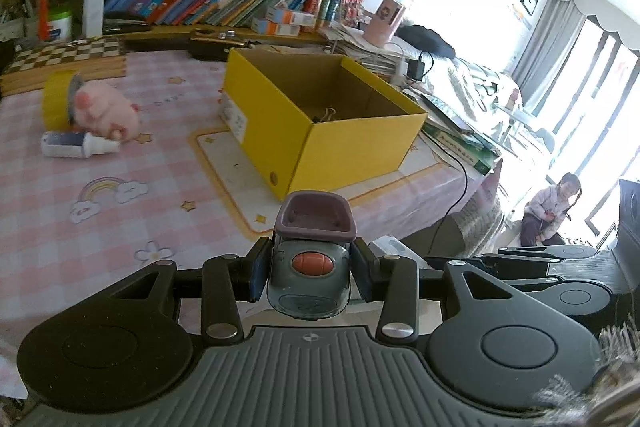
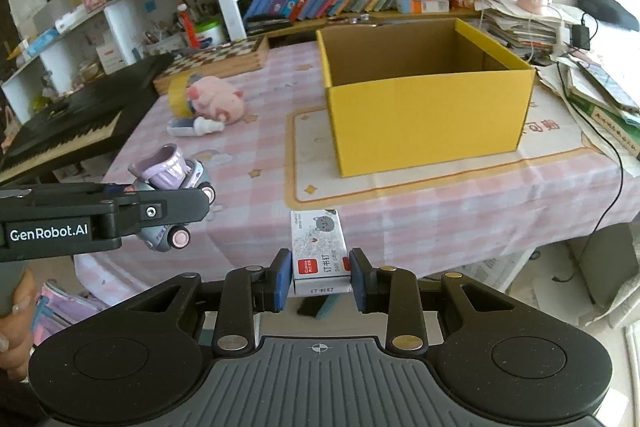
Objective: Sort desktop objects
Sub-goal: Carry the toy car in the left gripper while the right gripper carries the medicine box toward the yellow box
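My left gripper (image 1: 308, 273) is shut on a grey toy car with a purple tub on top (image 1: 310, 255), held above the table's near edge in front of the open yellow box (image 1: 344, 151). In the right wrist view the left gripper (image 2: 200, 203) with the toy car (image 2: 172, 183) is at the left. My right gripper (image 2: 320, 277) is shut on a small white staples box (image 2: 319, 253), held before the table edge, short of the yellow box (image 2: 428, 123). A binder clip (image 1: 328, 114) lies inside the box.
A pink plush pig (image 1: 106, 109), a yellow tape roll (image 1: 56, 99) and a white spray bottle (image 1: 76, 143) lie on the pink checked tablecloth (image 1: 120, 219) at the left. Books line the shelf behind. A keyboard (image 2: 60, 131) stands left; papers and a cable lie right.
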Demonstrator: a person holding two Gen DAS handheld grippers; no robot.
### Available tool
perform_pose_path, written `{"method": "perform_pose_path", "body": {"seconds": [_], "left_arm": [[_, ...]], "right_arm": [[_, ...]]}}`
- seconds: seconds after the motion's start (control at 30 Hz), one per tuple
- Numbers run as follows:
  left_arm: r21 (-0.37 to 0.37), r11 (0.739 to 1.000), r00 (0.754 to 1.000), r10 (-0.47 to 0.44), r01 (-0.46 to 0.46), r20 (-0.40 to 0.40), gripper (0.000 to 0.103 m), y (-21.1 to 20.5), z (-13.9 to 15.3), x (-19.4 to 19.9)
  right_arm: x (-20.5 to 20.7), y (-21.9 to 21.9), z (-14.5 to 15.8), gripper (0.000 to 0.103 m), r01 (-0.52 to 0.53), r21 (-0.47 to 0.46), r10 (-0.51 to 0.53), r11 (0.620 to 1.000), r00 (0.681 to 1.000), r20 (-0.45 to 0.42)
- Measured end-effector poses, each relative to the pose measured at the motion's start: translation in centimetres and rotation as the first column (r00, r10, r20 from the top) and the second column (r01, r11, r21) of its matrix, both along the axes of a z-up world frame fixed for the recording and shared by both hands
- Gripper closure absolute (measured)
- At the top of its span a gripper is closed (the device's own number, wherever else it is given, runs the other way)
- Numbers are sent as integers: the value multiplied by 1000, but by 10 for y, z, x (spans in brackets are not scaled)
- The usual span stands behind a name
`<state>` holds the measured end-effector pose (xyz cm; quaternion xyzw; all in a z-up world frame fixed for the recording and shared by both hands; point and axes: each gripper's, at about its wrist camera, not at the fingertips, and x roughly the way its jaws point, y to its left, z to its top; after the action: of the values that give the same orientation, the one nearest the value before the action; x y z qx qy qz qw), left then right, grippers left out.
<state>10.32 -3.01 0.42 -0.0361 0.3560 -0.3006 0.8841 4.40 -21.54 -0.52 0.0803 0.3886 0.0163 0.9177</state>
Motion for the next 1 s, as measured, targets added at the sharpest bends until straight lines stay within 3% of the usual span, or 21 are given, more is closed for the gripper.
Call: {"method": "perform_pose_path", "body": {"seconds": [1.0], "left_arm": [[23, 1000, 999, -4, 5, -35, 64, -124, -6, 36]], "right_arm": [[35, -124, -7, 72, -14, 34, 15, 999, 999, -33]]}}
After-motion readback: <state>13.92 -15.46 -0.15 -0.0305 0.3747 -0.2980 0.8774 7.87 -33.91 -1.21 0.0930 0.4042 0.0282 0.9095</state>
